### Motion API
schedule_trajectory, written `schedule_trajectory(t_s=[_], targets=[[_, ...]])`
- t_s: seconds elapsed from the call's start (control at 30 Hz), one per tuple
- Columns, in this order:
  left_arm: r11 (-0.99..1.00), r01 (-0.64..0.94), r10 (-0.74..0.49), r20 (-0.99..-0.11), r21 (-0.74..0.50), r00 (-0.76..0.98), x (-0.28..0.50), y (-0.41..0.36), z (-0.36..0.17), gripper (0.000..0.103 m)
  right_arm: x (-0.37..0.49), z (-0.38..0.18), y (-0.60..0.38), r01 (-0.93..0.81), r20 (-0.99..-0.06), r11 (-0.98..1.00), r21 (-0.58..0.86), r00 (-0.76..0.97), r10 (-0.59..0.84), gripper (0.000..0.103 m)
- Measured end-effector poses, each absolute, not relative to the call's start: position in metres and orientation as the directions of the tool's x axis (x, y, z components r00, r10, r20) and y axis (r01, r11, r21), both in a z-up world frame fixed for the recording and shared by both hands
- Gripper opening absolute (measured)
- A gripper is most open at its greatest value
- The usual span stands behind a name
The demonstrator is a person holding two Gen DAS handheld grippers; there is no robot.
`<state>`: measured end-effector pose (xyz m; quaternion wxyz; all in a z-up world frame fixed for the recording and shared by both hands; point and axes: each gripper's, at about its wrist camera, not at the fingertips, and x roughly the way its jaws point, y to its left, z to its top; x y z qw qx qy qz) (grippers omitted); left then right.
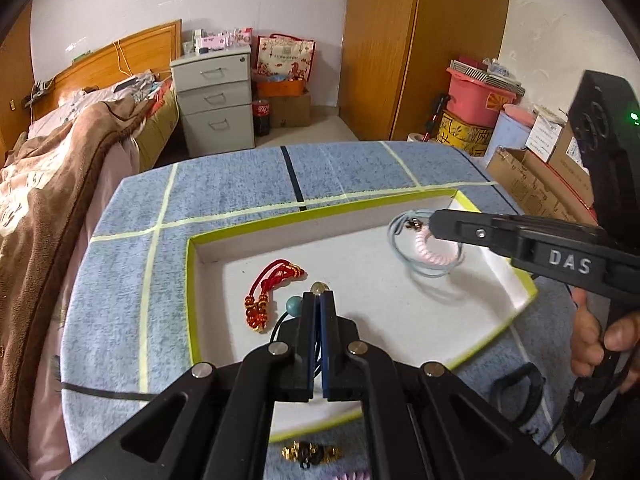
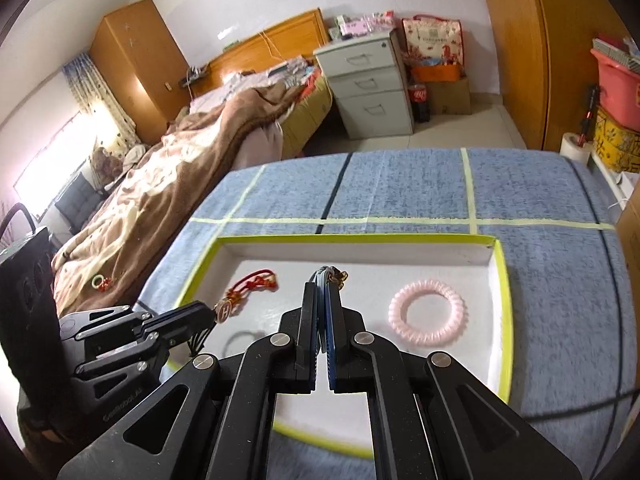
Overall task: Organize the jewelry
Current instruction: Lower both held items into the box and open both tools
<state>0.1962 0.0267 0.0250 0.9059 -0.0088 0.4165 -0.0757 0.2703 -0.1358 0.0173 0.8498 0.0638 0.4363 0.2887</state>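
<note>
A white tray with a yellow-green rim (image 1: 190, 300) (image 2: 506, 304) lies on the blue tablecloth. My left gripper (image 1: 319, 298) (image 2: 210, 313) is shut on a black cord necklace (image 1: 280, 326) with a teal bead (image 1: 295, 305) and a round pendant (image 2: 225, 310), over the tray's near left. My right gripper (image 2: 323, 286) (image 1: 434, 225) is shut on a grey-blue cord loop (image 1: 396, 236) (image 2: 322, 274) with a small charm, above the tray's far right. A pink spiral ring (image 2: 428, 312) (image 1: 434, 252) and a red cord bracelet (image 1: 268, 290) (image 2: 252, 285) lie on the tray floor.
A gold-and-black bracelet (image 1: 310, 452) and a black band (image 1: 518, 388) lie on the cloth outside the tray's near edge. A person's hand (image 1: 600, 340) holds the right gripper. A bed (image 2: 168, 184) stands left of the table, boxes (image 1: 532, 184) right.
</note>
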Motion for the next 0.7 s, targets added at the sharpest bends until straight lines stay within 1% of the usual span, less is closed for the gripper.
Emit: schedule_trajectory(t_s=[0.37, 0.57, 0.7], targets=[[0.987, 0.133, -0.155, -0.785, -0.093, 0.600, 0.217, 0.024, 0.002, 0.002, 0.300, -0.009, -0.133, -0.419, -0.756, 0.838, 0.350, 0.402, 0.517, 0.003], [0.986, 0.124, -0.162, -0.790, -0.109, 0.591, 0.220, 0.022, -0.002, 0.002, 0.305, -0.013, -0.133, -0.425, -0.776, 0.851, 0.308, 0.406, 0.483, 0.003], [0.987, 0.121, -0.158, -0.798, -0.108, 0.582, 0.223, 0.022, -0.006, 0.003, 0.305, -0.013, -0.130, -0.436, -0.787, 0.865, 0.249, 0.429, 0.443, 0.003]])
